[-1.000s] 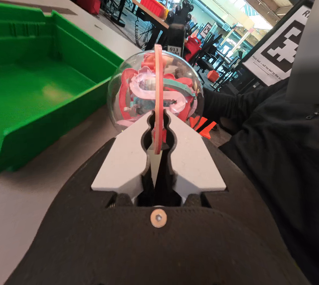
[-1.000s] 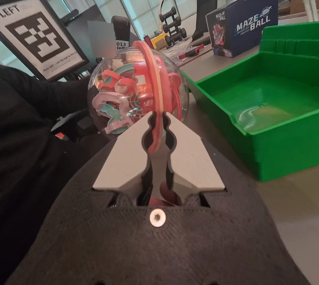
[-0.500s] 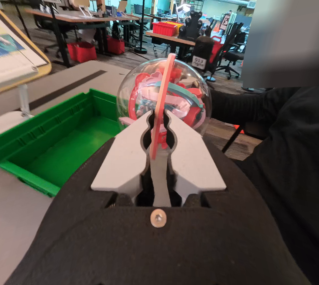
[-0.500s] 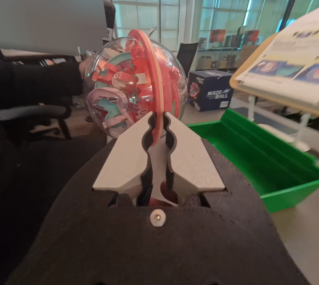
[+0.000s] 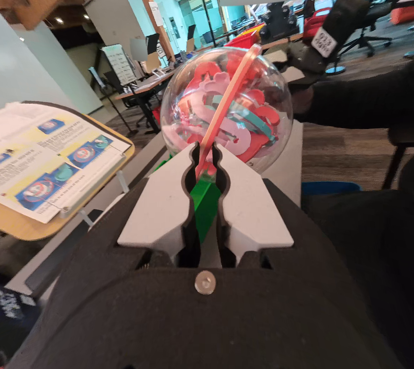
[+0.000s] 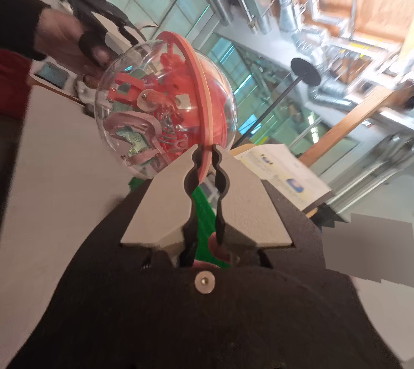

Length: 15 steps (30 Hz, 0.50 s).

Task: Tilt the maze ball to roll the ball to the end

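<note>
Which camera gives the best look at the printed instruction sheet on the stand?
The left wrist view: the instruction sheet lies large and nearly whole at the left on its tan stand. The right wrist view catches only part of the sheet, smaller and blurred, behind the right gripper.

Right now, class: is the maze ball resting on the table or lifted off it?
Lifted: the maze ball hangs by its red rim between both claws, table below.

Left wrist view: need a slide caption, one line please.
Left gripper clamps the red rim of the clear maze ball, tilted above the green bin.
</note>
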Each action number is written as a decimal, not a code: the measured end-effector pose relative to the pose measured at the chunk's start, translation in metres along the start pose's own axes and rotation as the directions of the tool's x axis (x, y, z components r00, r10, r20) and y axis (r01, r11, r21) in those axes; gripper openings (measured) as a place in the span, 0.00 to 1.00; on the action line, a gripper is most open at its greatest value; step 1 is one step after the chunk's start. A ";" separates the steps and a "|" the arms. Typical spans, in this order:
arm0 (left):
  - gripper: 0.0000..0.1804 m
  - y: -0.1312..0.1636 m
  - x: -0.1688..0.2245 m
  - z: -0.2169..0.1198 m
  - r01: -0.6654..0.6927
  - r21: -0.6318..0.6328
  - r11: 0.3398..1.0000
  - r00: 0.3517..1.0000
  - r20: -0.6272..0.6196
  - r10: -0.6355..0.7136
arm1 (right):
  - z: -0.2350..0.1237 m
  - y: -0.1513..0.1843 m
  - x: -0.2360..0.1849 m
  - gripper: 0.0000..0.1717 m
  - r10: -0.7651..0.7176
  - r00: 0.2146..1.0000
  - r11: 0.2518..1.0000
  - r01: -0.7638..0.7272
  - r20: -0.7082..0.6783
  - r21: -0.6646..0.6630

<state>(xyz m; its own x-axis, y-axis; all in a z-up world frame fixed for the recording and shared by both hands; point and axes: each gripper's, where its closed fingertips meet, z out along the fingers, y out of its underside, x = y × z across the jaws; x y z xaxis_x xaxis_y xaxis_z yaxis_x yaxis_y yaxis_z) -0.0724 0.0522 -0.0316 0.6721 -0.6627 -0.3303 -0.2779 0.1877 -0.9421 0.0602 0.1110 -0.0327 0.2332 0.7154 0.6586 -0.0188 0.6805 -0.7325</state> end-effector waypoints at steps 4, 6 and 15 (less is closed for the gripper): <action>0.05 0.006 -0.008 0.001 -0.049 -0.025 0.999 0.997 0.060 0.050 | -0.001 -0.025 0.003 0.03 -0.174 0.983 0.984 0.176 -0.056 0.022; 0.04 0.014 -0.013 0.002 -0.043 -0.034 0.999 0.995 0.089 0.046 | 0.000 -0.039 -0.002 0.03 -0.246 0.967 0.968 0.248 -0.063 0.035; 0.01 0.039 -0.022 0.023 0.174 0.081 0.981 0.979 0.095 -0.181 | 0.010 -0.075 -0.023 0.03 -0.222 0.975 0.970 0.224 -0.034 0.094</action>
<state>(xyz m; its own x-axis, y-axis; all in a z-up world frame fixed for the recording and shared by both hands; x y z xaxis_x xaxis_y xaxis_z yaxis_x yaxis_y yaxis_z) -0.0817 0.0909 -0.0621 0.7735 -0.6139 -0.1578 -0.1004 0.1272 -0.9868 0.0464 0.0449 0.0083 0.2641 0.5411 0.7984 -0.0575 0.8351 -0.5470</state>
